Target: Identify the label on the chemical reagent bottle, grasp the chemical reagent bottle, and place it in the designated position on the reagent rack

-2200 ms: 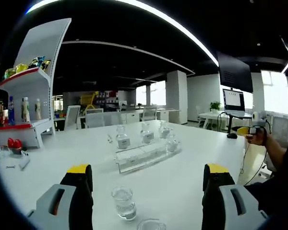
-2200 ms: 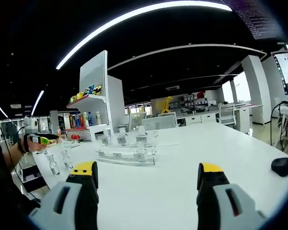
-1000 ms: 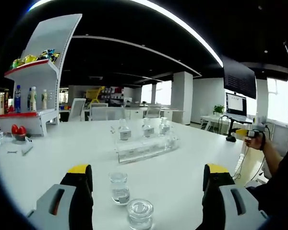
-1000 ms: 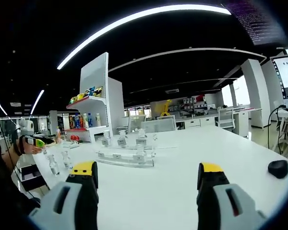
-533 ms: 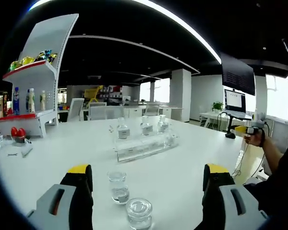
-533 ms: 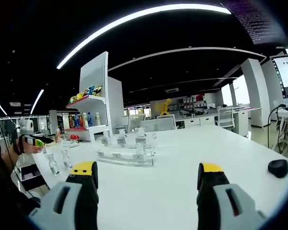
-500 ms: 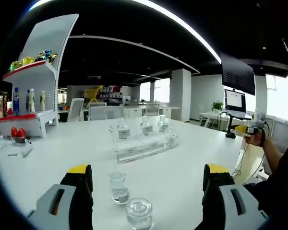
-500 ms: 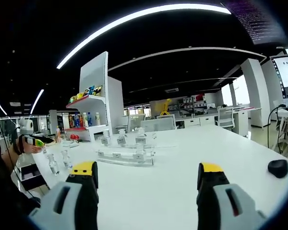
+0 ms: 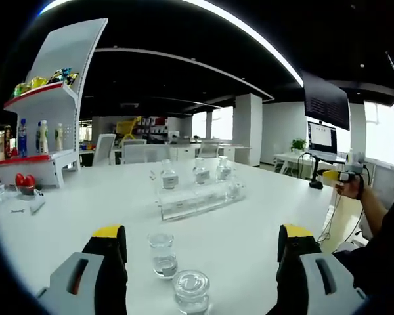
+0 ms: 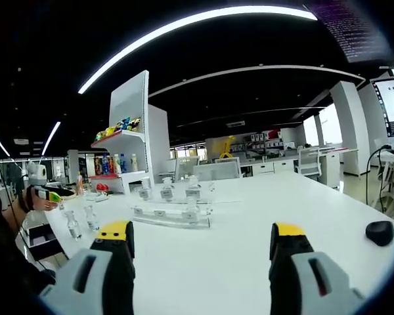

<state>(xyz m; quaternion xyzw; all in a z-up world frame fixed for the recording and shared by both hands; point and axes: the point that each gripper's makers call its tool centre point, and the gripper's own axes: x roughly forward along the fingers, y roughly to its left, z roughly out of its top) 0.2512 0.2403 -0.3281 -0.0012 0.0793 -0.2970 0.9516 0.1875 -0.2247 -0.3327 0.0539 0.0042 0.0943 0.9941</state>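
Note:
In the left gripper view, two small clear glass reagent bottles stand on the white table (image 9: 249, 249) just ahead of my open left gripper (image 9: 202, 237): one (image 9: 162, 254) a little farther, one (image 9: 191, 293) nearest, between the jaws' lines. Beyond them lies the clear acrylic reagent rack (image 9: 196, 201) with several labelled bottles (image 9: 169, 178) on it. The right gripper (image 10: 201, 235) is open and empty above the table; its view has the rack (image 10: 171, 215) far left of centre and two loose bottles (image 10: 90, 217) near the table's left edge. The other gripper (image 10: 52, 193) sits in a hand there.
A white display shelf (image 9: 43, 125) with snacks and drink bottles stands at the table's left end, red items (image 9: 21, 180) beside it. A black mouse (image 10: 379, 232) lies at the right in the right gripper view. A person's hand with the right gripper (image 9: 341, 178) is at the table's right edge.
Since 2.2 s ago the left camera pulled back, bringing the nearest bottle fully into view. Over the last second both views hold almost still. Both grippers stay open.

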